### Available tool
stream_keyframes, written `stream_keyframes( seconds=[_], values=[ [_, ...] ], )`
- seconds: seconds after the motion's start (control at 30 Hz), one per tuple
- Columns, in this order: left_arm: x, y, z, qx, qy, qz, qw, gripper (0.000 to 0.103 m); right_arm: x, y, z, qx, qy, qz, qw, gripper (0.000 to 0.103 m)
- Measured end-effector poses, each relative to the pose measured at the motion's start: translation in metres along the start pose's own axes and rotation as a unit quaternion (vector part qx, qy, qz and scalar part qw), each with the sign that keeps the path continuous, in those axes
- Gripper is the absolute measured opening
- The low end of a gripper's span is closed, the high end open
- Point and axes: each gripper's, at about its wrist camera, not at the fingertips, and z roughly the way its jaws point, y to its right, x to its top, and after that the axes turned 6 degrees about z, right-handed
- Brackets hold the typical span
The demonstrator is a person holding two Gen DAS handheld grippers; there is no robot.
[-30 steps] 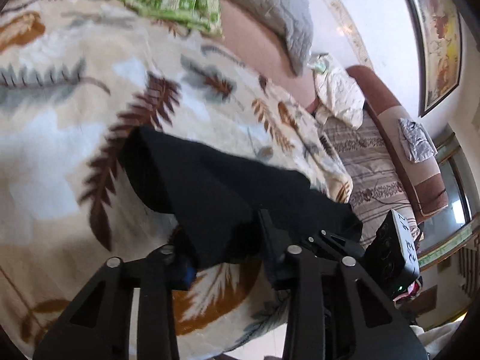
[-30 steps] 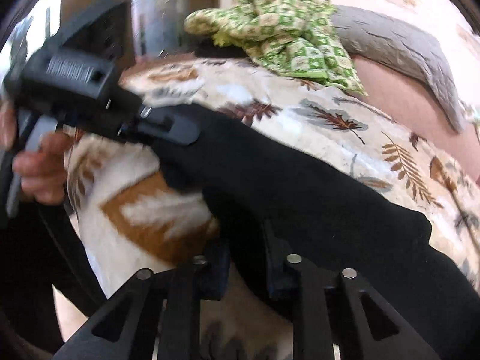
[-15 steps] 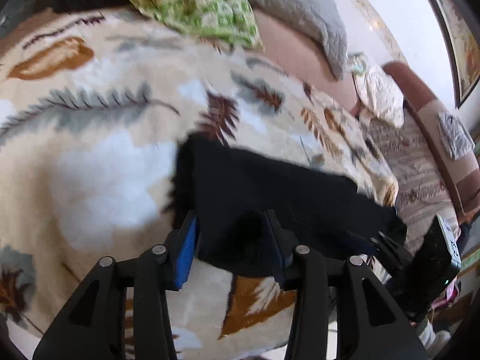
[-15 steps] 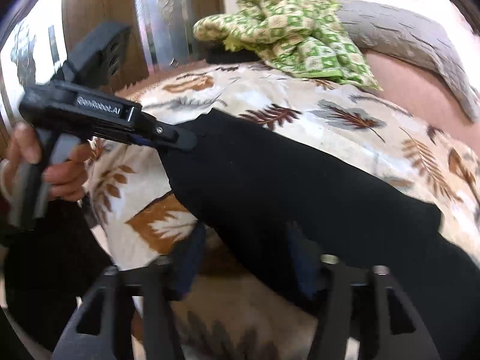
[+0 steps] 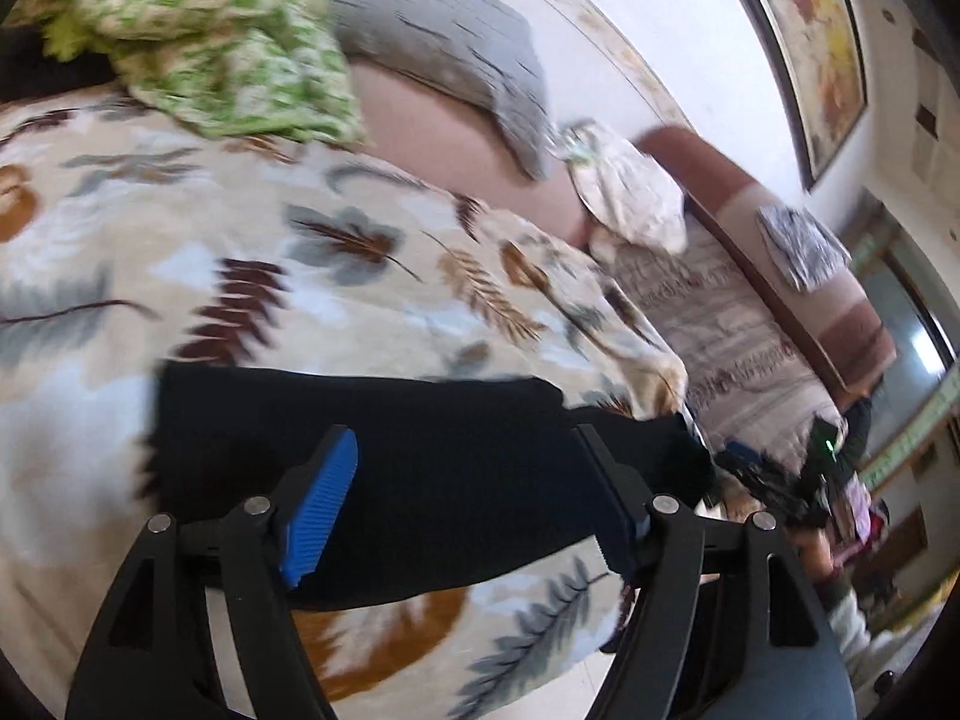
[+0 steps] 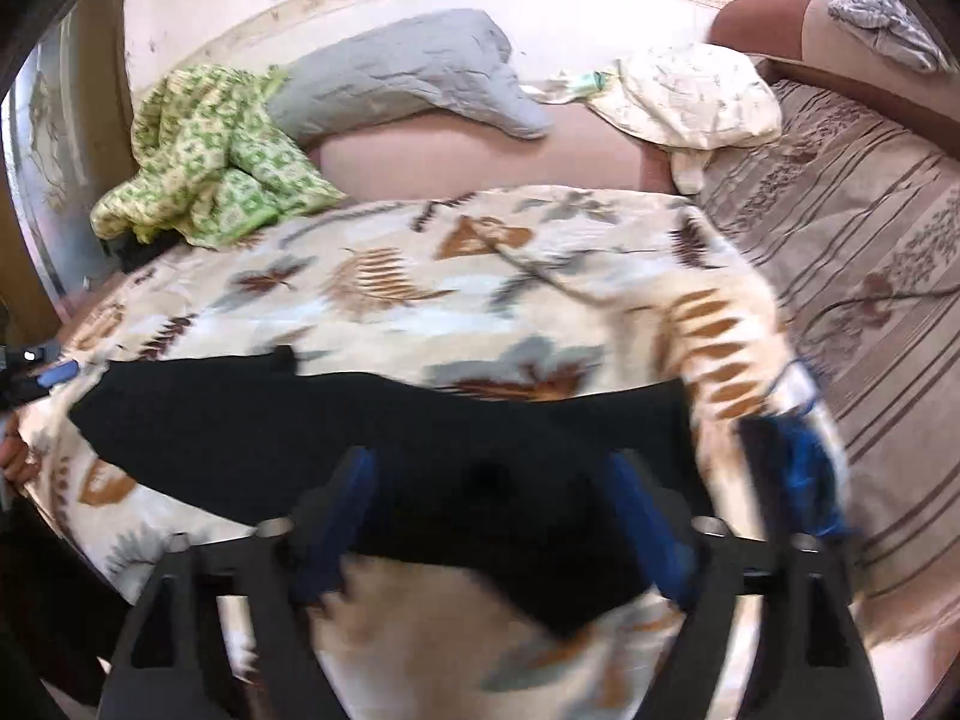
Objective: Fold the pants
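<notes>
Fingers of left gripper and right gripper now spread apart, black fabric pants released, folded band along leaf-print blanket near edge; fold laid down.

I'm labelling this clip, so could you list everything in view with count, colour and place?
pants: one, black, flat across the blanket's near edge
blanket: one, cream with leaf print, over the bed
quilt: one, green check, bunched at the far left
pillow: one, grey, against the wall
cloth: one, pale cream, right of the pillow
sofa: one, brown striped, right side
picture: one, framed, on the wall
left gripper: open, over the pants
right gripper: open, over the pants
</notes>
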Motion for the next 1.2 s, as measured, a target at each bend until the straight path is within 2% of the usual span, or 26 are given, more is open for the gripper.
stream_keyframes(
  seconds=[0.1,0.17,0.2,0.23,0.27,0.3,0.33,0.4,0.47,0.53,0.57,0.6,0.63,0.7,0.73,0.77,0.8,0.87,0.93,1.0,1.03,1.1,1.2],
  values=[
    [0.001,0.020,0.024,-0.005,-0.030,0.027,0.9992,0.077,0.006,0.001,0.021,-0.039,-0.034,-0.087,0.995,0.086],
    [-0.001,0.028,0.038,-0.013,-0.048,0.031,0.9983,0.077,-0.001,0.004,0.033,-0.033,-0.059,-0.115,0.991,0.085],
    [-0.001,0.032,0.048,-0.018,-0.063,0.031,0.9974,0.077,-0.004,0.005,0.041,-0.014,-0.081,-0.128,0.988,0.079],
    [-0.001,0.034,0.056,-0.018,-0.074,0.030,0.9966,0.077,-0.007,0.006,0.045,0.000,-0.092,-0.134,0.987,0.069],
    [-0.002,0.036,0.060,-0.017,-0.080,0.031,0.9962,0.078,-0.009,0.007,0.049,-0.002,-0.097,-0.141,0.985,0.034],
    [-0.003,0.038,0.066,-0.015,-0.089,0.032,0.9954,0.077,-0.009,0.008,0.049,-0.014,-0.094,-0.151,0.984,0.007],
    [-0.004,0.041,0.070,-0.016,-0.096,0.035,0.9946,0.077,-0.007,0.008,0.047,-0.025,-0.084,-0.159,0.983,0.006],
    [-0.006,0.046,0.079,-0.018,-0.108,0.043,0.9930,0.077,0.003,0.007,0.034,-0.036,-0.045,-0.165,0.985,0.007],
    [-0.008,0.050,0.085,-0.019,-0.119,0.051,0.9914,0.078,0.014,0.005,0.013,-0.047,0.014,-0.171,0.984,0.007],
    [-0.012,0.052,0.089,-0.015,-0.132,0.058,0.9895,0.078,0.013,0.000,-0.006,-0.066,0.082,-0.203,0.974,0.009],
    [-0.013,0.052,0.091,-0.014,-0.137,0.060,0.9888,0.078,0.011,-0.003,-0.008,-0.072,0.094,-0.217,0.969,0.015],
    [-0.014,0.052,0.093,-0.011,-0.142,0.061,0.9879,0.078,0.001,-0.003,-0.007,-0.075,0.092,-0.240,0.963,0.019],
    [-0.015,0.052,0.094,-0.009,-0.145,0.061,0.9875,0.078,-0.006,0.001,0.001,-0.071,0.062,-0.251,0.963,0.022],
    [-0.016,0.051,0.095,-0.008,-0.149,0.058,0.9872,0.077,-0.018,0.009,0.016,-0.066,-0.003,-0.254,0.965,0.039],
    [-0.016,0.051,0.095,-0.009,-0.149,0.056,0.9872,0.077,-0.030,0.018,0.022,-0.070,-0.035,-0.248,0.966,0.040],
    [-0.015,0.050,0.095,-0.010,-0.149,0.054,0.9874,0.077,-0.035,0.026,0.023,-0.072,-0.049,-0.238,0.967,0.040],
    [-0.015,0.049,0.095,-0.012,-0.149,0.051,0.9875,0.077,-0.037,0.032,0.023,-0.072,-0.055,-0.226,0.970,0.040],
    [-0.015,0.048,0.096,-0.013,-0.150,0.046,0.9876,0.078,-0.035,0.051,0.014,-0.057,-0.054,-0.163,0.984,0.040],
    [-0.015,0.048,0.099,-0.012,-0.152,0.046,0.9872,0.078,-0.026,0.068,0.005,-0.043,-0.034,-0.100,0.993,0.047],
    [-0.015,0.050,0.102,-0.011,-0.154,0.049,0.9868,0.078,-0.015,0.082,0.006,-0.013,-0.032,-0.035,0.999,0.063],
    [-0.016,0.051,0.102,-0.011,-0.155,0.052,0.9865,0.078,-0.012,0.084,0.009,-0.005,-0.036,-0.010,0.999,0.063],
    [-0.017,0.053,0.103,-0.010,-0.157,0.056,0.9860,0.078,-0.004,0.091,0.019,-0.006,-0.040,0.010,0.999,0.063],
    [-0.018,0.053,0.104,-0.008,-0.160,0.059,0.9854,0.077,0.002,0.086,0.040,-0.029,-0.049,0.008,0.998,0.063]
  ],
)
